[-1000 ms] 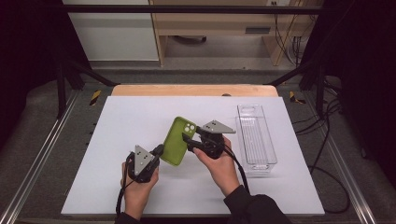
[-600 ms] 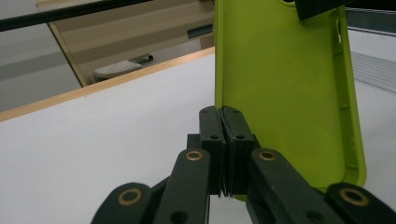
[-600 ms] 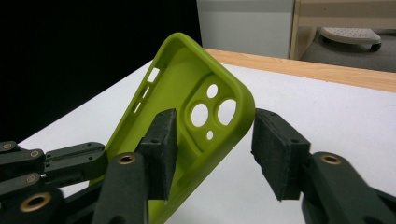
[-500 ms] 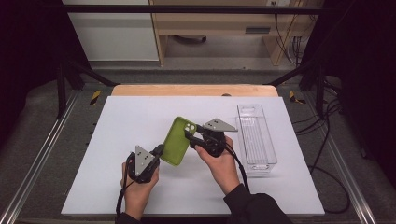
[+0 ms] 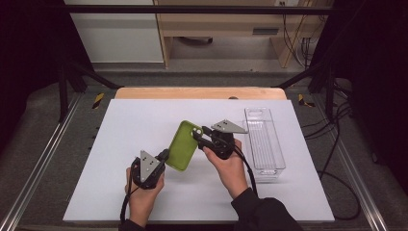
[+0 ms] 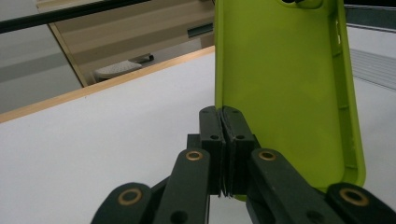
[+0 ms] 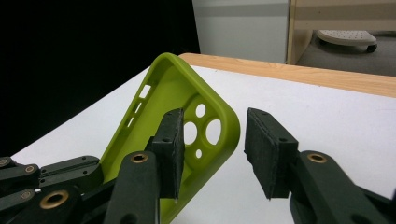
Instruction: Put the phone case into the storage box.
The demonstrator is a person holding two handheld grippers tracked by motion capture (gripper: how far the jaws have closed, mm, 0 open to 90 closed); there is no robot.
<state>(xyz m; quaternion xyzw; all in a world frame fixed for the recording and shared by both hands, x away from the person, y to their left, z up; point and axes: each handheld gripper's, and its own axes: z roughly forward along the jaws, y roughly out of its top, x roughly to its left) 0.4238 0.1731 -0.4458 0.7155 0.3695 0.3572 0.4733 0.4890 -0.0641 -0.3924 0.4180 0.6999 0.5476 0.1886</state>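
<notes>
No text, label, brand, number or sign can be read on anything here.

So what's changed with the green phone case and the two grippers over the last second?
The right gripper has just been closing its jaws around the camera-hole end of the green phone case; in the right gripper view a gap remains beside the far jaw, so it has not clamped yet. The left gripper stays shut on the case's edge. Both hands, the case and the clear tray kept their places.
</notes>
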